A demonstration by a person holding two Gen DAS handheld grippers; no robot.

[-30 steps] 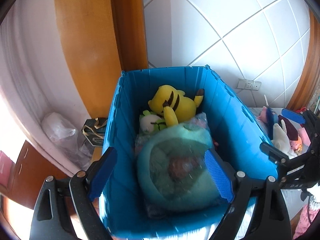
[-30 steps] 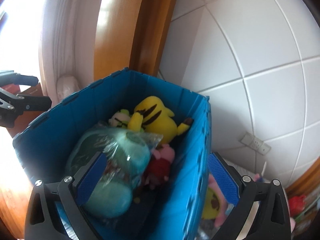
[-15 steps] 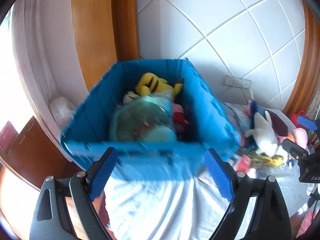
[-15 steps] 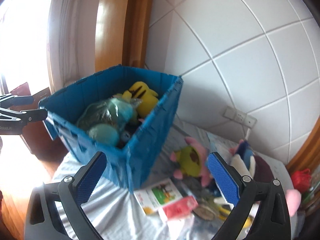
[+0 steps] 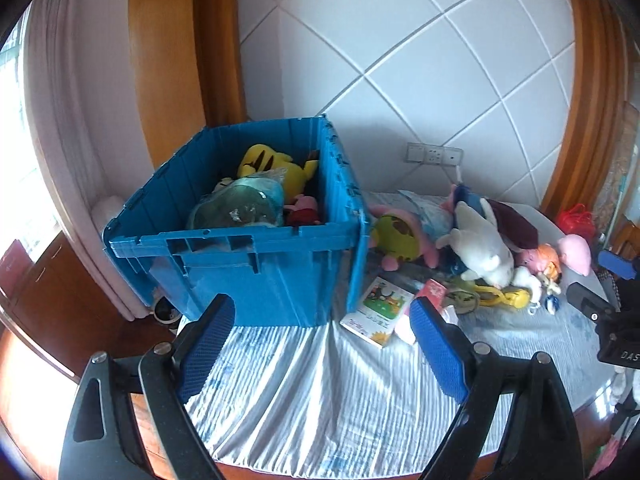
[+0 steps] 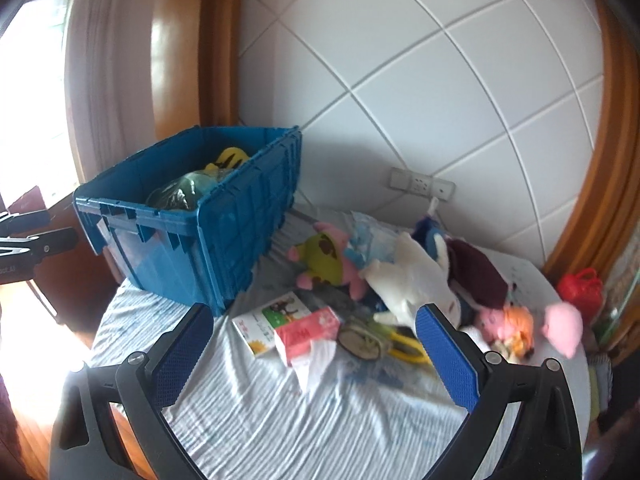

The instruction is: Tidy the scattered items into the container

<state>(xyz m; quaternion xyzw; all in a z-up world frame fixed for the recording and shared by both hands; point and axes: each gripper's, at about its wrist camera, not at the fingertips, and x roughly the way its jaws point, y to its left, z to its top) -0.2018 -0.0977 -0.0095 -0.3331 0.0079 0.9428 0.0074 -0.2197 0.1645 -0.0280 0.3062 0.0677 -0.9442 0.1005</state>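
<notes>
A blue plastic crate (image 5: 256, 268) stands at the left end of a round bench covered with a striped pale blue cloth (image 5: 320, 392). The crate's top is open. Inside it lie a yellow plush with black-tipped ears (image 5: 272, 166), a teal plush wrapped in clear plastic (image 5: 240, 210) and a small pink and red plush (image 5: 306, 206).

To the right of the crate, loose items are piled on the cloth. A green and pink plush (image 6: 326, 260) lies just beside the crate wall. A white plush (image 6: 412, 280) lies over a dark blue plush (image 6: 428, 236) and touches a maroon plush (image 6: 476, 276). Farther right sit a small orange-haired doll (image 6: 514, 322) and a pink plush (image 6: 562, 328). In front of the pile are a small picture-book box (image 6: 272, 320) touching a pink tissue packet (image 6: 306, 334), a round greenish pouch (image 6: 362, 342) and a yellow item (image 6: 404, 344) partly hidden under the white plush.

The left tool (image 5: 322, 350) hangs in front of the crate, its blue-padded fingers spread wide and holding nothing. The right tool (image 6: 316, 358) hangs over the cloth in front of the box and tissue packet, also spread wide and empty. Each tool shows at the edge of the other's view.

A white tiled wall with a socket strip (image 5: 434, 155) stands behind the bench.
</notes>
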